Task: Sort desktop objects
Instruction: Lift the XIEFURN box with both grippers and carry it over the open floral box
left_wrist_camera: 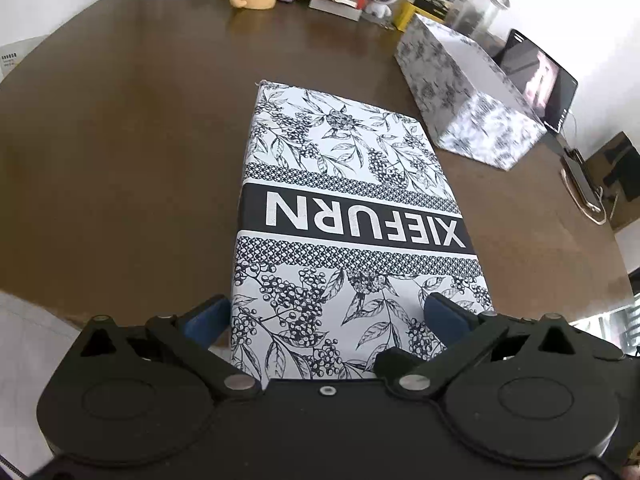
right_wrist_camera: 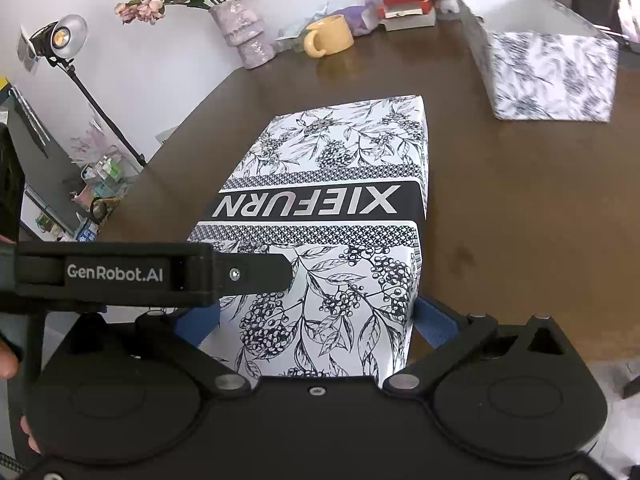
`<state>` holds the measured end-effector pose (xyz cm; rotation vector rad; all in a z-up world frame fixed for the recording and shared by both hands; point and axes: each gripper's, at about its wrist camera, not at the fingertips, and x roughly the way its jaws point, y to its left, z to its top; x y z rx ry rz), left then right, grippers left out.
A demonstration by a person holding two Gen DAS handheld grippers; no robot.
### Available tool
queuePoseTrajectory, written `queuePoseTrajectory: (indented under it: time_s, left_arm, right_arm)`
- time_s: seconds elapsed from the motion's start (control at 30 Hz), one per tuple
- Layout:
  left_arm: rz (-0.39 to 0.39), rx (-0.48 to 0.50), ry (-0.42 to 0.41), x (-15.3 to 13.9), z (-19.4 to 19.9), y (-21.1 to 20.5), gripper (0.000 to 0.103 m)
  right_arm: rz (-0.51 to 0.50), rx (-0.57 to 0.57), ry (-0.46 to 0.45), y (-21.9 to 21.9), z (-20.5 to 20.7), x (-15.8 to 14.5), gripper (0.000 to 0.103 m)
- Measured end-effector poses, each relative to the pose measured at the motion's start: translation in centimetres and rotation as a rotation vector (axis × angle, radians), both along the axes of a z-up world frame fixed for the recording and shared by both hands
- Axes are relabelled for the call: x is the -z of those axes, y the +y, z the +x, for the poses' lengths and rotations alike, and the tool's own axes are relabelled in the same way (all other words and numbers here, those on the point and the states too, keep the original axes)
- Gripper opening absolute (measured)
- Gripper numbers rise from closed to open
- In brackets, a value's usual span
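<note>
Left wrist view: the left gripper (left_wrist_camera: 326, 316) clamps the patterned lid (left_wrist_camera: 352, 216) at frame centre – the open box (left_wrist_camera: 464, 100) sits upper right on the worktop (left_wrist_camera: 120, 160). Right wrist view: the right gripper (right_wrist_camera: 316, 320) grips the lid's near end too.

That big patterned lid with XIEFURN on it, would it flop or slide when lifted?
The lid looks like stiff cardboard with crisp edges, so it probably won't flop. Its smooth printed surface may slip. Being broad and likely light, it could tilt if held at one end.
</note>
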<state>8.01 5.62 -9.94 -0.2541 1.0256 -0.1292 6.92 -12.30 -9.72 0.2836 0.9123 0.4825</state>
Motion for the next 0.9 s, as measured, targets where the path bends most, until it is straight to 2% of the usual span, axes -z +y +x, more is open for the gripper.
queuePoseTrajectory:
  time_s: [0.47,0.9]
  left_arm:
    - [-0.005,0.019,-0.007,-0.7,-3.4,-9.5,0.103]
    - [0.008,0.032,-0.059,-2.4,-4.3,-16.5,0.103]
  right_arm:
    - [0.006,0.011,-0.007,-8.6,-4.8,1.1,0.103]
    - [0.024,0.01,-0.056,-15.1,-6.7,1.3,0.103]
